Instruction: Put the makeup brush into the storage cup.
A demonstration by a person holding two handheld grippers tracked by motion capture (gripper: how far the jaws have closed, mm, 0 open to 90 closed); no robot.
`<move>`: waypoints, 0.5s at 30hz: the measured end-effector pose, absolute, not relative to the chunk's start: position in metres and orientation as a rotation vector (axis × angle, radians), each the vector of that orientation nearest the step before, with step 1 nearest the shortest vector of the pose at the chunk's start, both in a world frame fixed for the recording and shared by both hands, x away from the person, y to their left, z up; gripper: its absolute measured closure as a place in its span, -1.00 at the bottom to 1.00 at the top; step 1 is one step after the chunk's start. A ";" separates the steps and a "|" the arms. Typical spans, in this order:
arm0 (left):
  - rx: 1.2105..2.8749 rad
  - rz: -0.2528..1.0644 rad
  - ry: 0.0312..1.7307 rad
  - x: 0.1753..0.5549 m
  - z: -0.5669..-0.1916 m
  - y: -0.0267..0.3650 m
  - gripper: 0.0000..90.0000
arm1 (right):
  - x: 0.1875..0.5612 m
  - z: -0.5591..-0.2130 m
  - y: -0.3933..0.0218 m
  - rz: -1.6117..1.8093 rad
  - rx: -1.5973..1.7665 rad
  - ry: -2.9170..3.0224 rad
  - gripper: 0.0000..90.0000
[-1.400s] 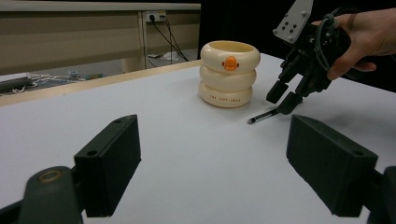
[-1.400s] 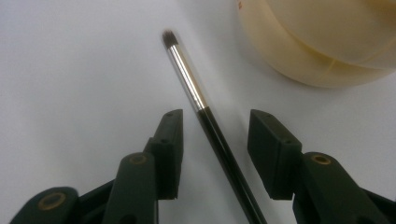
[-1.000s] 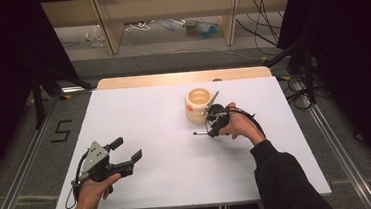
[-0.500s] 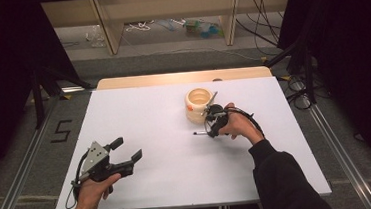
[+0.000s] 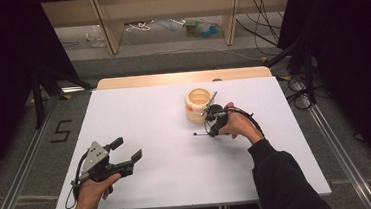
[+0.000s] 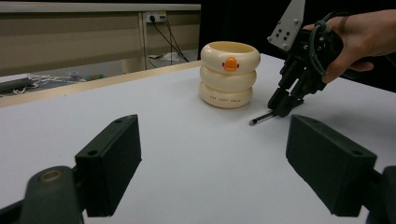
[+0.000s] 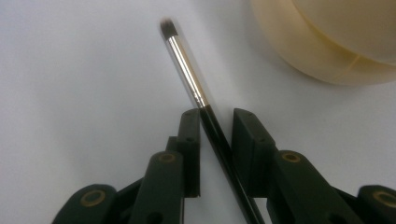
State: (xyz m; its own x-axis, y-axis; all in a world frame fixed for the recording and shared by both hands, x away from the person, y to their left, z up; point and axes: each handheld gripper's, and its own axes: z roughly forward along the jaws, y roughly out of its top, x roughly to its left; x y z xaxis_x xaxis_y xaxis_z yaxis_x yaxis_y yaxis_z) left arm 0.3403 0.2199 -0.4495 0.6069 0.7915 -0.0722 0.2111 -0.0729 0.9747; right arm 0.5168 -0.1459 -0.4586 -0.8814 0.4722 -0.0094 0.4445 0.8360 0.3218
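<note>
Right gripper (image 7: 215, 140) closing around brush (image 7: 196, 88), gap remaining; cup (image 5: 198, 105) just beside.

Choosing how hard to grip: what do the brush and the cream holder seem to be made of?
Brush: glossy black handle, probably painted wood or plastic; shiny silver collar, likely metal; dark bristle tip. Holder: smooth cream rings with a soft sheen, probably plastic or glazed ceramic.

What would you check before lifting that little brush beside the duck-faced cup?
1. Brush between the right gripper jaws: ok.
2. Pads pressing the handle: not ok; the jaws have just been closing, and a gap remains on one side.
3. Brush lying flat on the table: ok.
4. Cup upright and apart from the brush: ok.
5. Left gripper open, out of the way: ok.
</note>
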 end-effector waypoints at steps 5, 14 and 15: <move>1.611 0.592 0.854 0.340 -0.450 0.220 -0.60 | 0.516 -0.458 -0.144 0.456 0.693 2.936 0.70; 1.611 0.590 0.856 0.340 -0.450 0.220 -0.60 | 0.515 -0.458 -0.142 0.440 0.676 2.940 0.76; 1.611 0.590 0.855 0.340 -0.450 0.220 -0.60 | 0.515 -0.458 -0.141 0.435 0.671 2.943 0.77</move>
